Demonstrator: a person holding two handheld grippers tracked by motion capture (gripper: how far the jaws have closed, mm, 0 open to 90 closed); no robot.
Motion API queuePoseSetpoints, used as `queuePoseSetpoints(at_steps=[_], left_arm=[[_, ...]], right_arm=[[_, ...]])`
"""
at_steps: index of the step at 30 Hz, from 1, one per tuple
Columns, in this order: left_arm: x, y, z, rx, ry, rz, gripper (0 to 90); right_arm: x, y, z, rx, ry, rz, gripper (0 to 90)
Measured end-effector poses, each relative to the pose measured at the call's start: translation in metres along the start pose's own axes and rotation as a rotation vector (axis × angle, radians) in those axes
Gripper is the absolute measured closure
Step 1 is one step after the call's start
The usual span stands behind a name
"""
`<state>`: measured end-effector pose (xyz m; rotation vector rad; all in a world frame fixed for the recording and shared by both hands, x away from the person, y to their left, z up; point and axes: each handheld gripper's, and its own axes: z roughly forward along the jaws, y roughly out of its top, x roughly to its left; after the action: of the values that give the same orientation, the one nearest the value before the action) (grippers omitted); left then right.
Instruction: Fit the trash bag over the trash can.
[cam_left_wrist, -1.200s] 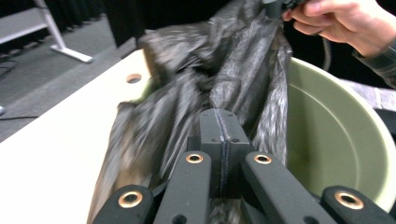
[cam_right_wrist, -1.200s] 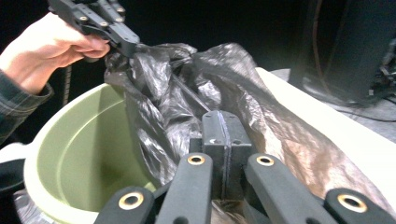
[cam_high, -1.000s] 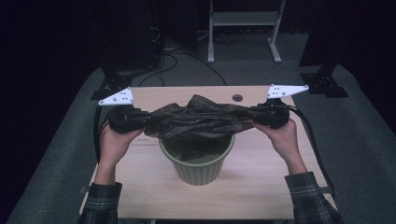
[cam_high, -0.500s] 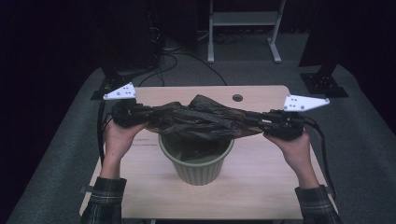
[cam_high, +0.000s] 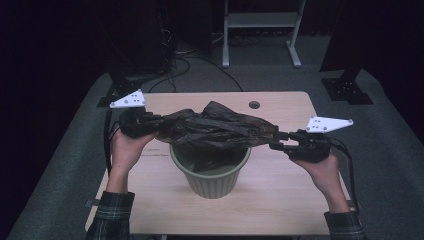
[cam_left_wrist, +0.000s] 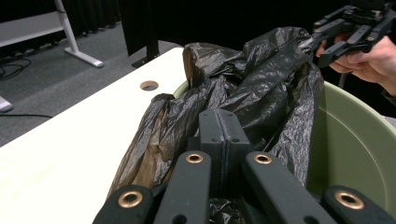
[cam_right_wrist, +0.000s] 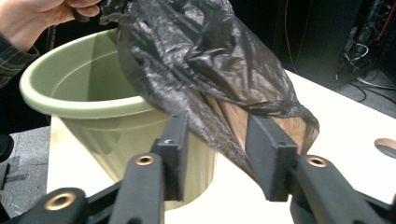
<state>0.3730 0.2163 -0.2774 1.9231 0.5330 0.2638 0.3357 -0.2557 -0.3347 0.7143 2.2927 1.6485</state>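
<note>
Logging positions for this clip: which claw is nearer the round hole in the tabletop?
Right. The right claw sits just on the person's side of the hole, slightly to its right. The left claw is far off to its left, at the other end of the bag.

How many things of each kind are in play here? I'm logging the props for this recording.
Black plastic bag: 1
Green bin: 1
Handheld grippers: 2, the left gripper and the right gripper
Wooden table: 1
Total: 5

no readable text, labels, brands or numbers on anything in view
</note>
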Motion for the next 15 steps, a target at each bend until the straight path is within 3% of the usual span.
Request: queuePoseSetpoints(at_steps=[5, 8, 10, 15], left_arm=[[-0.002, 0.0, 0.002, 0.002, -0.014, 0.004, 90.0], [-0.003, 0.0, 0.002, -0.001, -0.019, 0.005, 90.0], [-0.002, 0.001, 0.001, -0.005, -0.015, 0.002, 90.0], [0.005, 0.0, -0.005, -0.011, 0.025, -0.021, 90.0]], right_arm=[[0.002, 0.012, 0.022, -0.004, 0.078, 0.006, 54.1], [0.01, 0.02, 0.031, -0.002, 0.119, -0.028, 76.1], [0.014, 0.023, 0.034, 0.016, 0.139, -0.04, 85.2], [0.016, 0.021, 0.027, 0.041, 0.195, -0.039, 89.5]])
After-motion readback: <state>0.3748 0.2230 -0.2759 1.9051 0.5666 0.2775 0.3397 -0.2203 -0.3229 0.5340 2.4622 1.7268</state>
